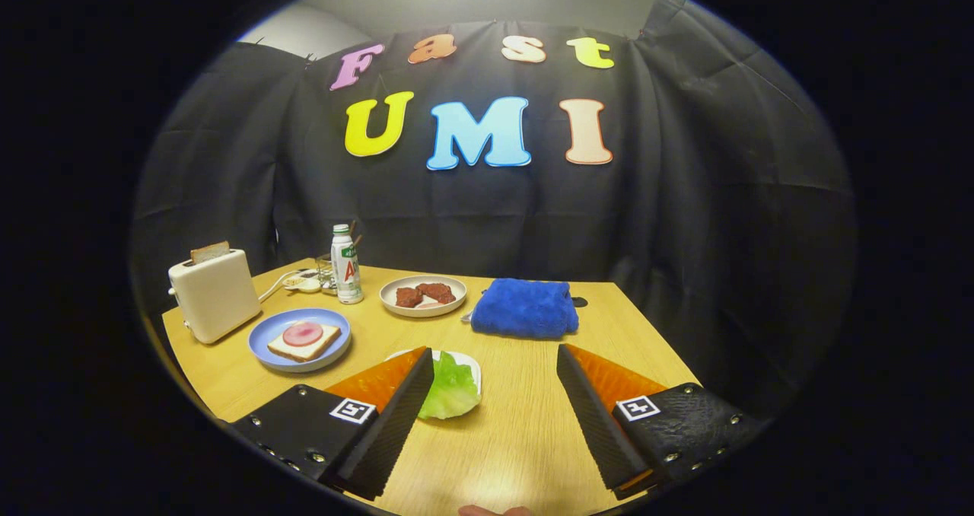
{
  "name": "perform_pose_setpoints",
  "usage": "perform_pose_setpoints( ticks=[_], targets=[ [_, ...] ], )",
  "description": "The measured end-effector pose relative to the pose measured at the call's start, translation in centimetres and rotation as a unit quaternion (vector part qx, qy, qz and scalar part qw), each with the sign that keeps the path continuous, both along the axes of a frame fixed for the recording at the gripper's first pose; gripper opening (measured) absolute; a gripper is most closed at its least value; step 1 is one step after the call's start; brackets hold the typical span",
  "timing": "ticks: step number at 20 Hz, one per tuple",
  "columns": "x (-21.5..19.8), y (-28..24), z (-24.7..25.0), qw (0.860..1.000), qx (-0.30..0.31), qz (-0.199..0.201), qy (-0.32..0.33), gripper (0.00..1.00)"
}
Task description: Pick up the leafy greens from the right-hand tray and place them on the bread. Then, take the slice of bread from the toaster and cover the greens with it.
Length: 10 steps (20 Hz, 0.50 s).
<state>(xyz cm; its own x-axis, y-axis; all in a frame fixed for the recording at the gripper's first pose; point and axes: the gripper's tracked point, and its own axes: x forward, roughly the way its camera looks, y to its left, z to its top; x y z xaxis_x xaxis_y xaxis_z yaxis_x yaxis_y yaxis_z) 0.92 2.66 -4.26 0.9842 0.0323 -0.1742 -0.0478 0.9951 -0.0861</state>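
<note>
The leafy greens [452, 388] lie on a small white tray [472, 365] just ahead of my left finger [396, 417], which covers part of the tray. My gripper [494, 364] stands open above the wooden table [517, 432] with nothing between its fingers. Beyond and to the left, a blue plate [266, 348] holds a bread slice [306, 342] topped with a pink round of ham [303, 333]. Further left stands a cream toaster [214, 294] with a slice of bread [209, 252] poking out of its slot.
A white plate with dark red meat pieces [424, 294] sits at the back middle. A folded blue towel [525, 307] lies to its right. A white bottle [347, 265] and a small jar stand behind the blue plate. The table edge falls away at right.
</note>
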Motion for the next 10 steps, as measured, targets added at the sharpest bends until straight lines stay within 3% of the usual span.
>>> perform_pose_setpoints(
  ticks=[5,10],
  targets=[
    [1.1,2.2,-3.6,0.996,-0.036,0.037,0.078,0.99],
    [2.6,2.7,-6.6,0.987,-0.064,0.043,0.141,0.97]
  ],
)
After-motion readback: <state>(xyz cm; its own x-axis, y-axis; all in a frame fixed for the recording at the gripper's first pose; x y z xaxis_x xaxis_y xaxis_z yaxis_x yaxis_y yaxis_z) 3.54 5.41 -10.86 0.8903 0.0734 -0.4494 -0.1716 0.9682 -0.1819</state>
